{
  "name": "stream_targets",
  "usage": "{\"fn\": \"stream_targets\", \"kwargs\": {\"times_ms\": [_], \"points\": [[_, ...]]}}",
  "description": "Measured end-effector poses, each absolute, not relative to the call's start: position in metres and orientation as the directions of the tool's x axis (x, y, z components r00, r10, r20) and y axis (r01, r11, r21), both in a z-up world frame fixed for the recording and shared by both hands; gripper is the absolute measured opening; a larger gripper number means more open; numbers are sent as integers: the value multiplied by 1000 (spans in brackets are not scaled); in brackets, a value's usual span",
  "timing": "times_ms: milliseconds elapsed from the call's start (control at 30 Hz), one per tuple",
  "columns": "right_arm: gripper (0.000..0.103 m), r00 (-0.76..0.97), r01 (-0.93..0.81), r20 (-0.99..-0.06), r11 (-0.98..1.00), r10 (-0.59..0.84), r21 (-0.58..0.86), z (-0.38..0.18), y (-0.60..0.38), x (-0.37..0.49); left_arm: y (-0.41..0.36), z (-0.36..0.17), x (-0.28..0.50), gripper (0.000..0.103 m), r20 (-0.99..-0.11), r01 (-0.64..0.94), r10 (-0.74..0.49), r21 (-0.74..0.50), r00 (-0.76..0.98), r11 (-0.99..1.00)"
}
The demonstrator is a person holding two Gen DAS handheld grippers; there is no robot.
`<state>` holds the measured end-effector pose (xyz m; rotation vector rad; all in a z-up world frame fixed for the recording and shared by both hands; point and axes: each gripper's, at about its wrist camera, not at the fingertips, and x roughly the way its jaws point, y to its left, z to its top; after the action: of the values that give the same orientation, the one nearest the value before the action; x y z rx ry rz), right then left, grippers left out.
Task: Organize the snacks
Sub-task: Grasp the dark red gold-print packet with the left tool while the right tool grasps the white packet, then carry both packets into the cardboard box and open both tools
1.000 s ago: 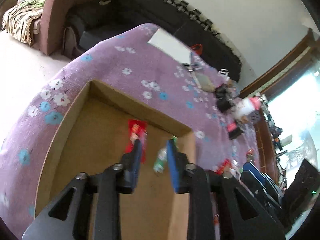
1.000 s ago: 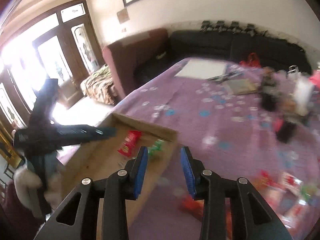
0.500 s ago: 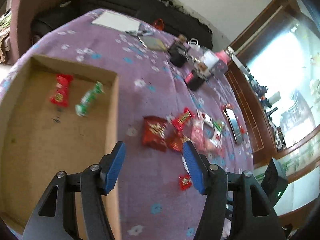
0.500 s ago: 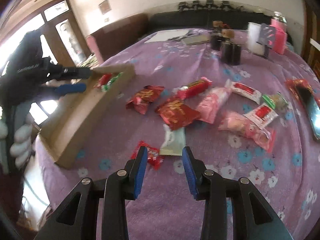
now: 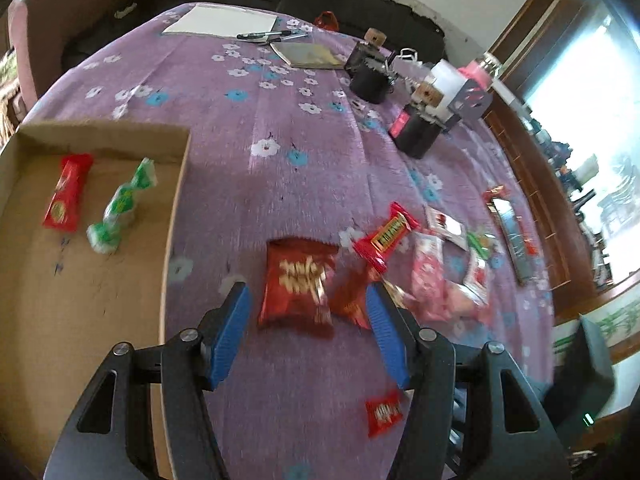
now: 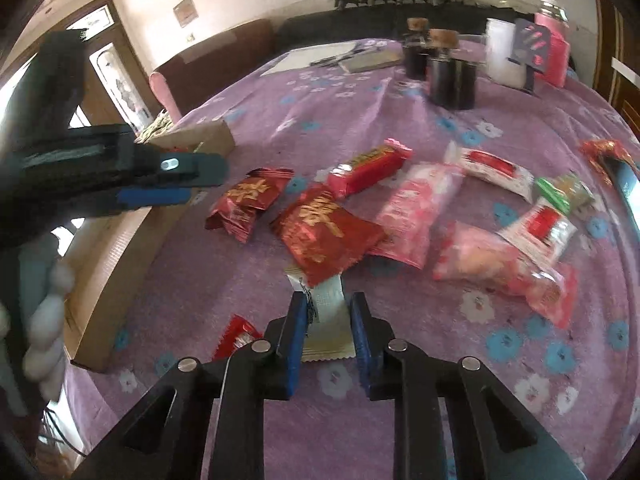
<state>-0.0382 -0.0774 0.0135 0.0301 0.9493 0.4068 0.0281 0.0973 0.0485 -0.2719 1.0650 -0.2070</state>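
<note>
Our left gripper (image 5: 308,324) hangs with its jaws spread wide over a dark red snack bag (image 5: 298,282) on the purple cloth (image 5: 280,128). Left of it sits the cardboard box (image 5: 176,200), holding a red bar (image 5: 66,196) and a green candy (image 5: 122,204). Our right gripper (image 6: 328,324) has its blue pads apart on either side of a pale wrapper (image 6: 326,312) (contact unclear); the remaining snacks lie scattered just beyond.

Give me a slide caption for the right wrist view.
Open right tongs straddle a pale sachet beside scattered snacks.
</note>
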Motion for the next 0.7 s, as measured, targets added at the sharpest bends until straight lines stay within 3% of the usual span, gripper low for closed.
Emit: {"fn": "stream_targets", "kwargs": {"times_ms": [167,367,433,700], "points": [[22,523,-293,-773,927,360,234,13,-103,-49,85,31,49,58,-865,40,-242,-251,440,967],[22,526,-268,-756,919,390,288,13,-118,-50,62,21,46,58,-882,129,-136,-86,451,988],[22,530,-270,-753,919,390,286,14,-118,-52,55,21,42,45,-883,166,-119,-47,455,985],[21,556,-280,-724,913,407,298,21,-119,-61,73,66,11,45,-825,193,-247,-171,508,966]]}}
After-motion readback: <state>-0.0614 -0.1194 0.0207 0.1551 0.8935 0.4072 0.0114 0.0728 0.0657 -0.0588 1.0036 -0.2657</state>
